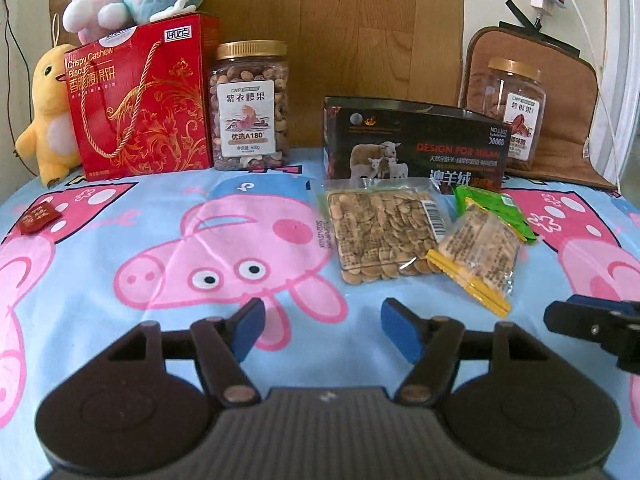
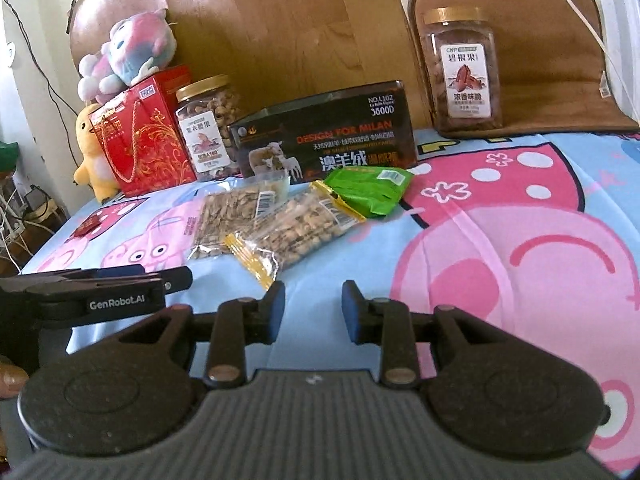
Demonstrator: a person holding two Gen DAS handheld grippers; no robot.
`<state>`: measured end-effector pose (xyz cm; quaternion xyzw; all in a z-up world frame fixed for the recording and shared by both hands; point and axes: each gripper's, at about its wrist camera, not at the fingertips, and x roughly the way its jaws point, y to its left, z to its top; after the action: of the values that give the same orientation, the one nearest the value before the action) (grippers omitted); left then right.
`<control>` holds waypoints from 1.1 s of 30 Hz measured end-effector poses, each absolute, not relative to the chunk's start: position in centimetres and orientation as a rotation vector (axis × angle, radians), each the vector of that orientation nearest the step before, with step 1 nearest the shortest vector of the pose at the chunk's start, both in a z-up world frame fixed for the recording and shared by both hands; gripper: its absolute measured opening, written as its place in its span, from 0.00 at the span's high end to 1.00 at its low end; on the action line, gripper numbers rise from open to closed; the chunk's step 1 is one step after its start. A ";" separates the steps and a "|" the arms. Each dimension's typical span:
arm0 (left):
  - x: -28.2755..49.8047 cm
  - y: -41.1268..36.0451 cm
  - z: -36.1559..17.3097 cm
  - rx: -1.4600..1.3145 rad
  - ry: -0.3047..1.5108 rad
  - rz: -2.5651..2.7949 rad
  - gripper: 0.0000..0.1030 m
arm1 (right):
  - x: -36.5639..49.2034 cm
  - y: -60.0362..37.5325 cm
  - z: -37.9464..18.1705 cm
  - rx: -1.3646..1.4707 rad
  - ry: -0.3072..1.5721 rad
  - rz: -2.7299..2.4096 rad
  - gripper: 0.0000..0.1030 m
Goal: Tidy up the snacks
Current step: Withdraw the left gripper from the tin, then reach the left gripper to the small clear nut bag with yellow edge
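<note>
A clear bag of seeds (image 1: pixel 382 232) (image 2: pixel 230 216), a yellow-edged bag of nuts (image 1: pixel 478 250) (image 2: pixel 296 228) and a green packet (image 1: pixel 496 210) (image 2: pixel 370 192) lie together on the cartoon-pig cloth in front of a black open box (image 1: pixel 412 140) (image 2: pixel 324 140). A small red packet (image 1: pixel 38 216) (image 2: pixel 88 226) lies far left. My left gripper (image 1: pixel 322 322) is open and empty, short of the seed bag. My right gripper (image 2: pixel 314 308) is open and empty, short of the nut bag. Each gripper shows in the other's view, the right (image 1: pixel 592 326) and the left (image 2: pixel 120 284).
A red gift box (image 1: pixel 140 100) (image 2: pixel 144 140) and a cashew jar (image 1: pixel 250 106) (image 2: pixel 208 128) stand at the back left beside plush toys (image 1: pixel 48 116). A pecan jar (image 1: pixel 516 112) (image 2: pixel 464 72) stands at the back right against a brown cushion (image 2: pixel 552 60).
</note>
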<state>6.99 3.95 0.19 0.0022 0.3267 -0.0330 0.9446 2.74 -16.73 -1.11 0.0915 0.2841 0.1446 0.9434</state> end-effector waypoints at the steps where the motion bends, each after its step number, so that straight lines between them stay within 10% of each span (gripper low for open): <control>1: 7.0 4.1 0.2 -0.001 0.665 -0.071 0.36 | 2.7 -16.7 -1.1 0.184 0.580 0.297 0.67; 9: 6.7 5.4 0.3 -0.100 0.656 -0.133 0.38 | 4.6 -15.7 0.1 0.109 0.552 0.348 0.51; 19: 8.5 4.2 0.6 -0.310 0.735 -0.352 0.40 | 12.2 -18.8 0.0 0.310 0.659 0.371 0.73; 33: 10.1 4.3 0.1 -0.491 0.842 -0.466 0.43 | 11.2 -20.8 -0.3 0.312 0.675 0.495 0.66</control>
<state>10.14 4.29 0.08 -0.2335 0.4011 -0.2218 0.8576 11.19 -20.78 -0.30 0.1510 0.3264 0.2396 0.9018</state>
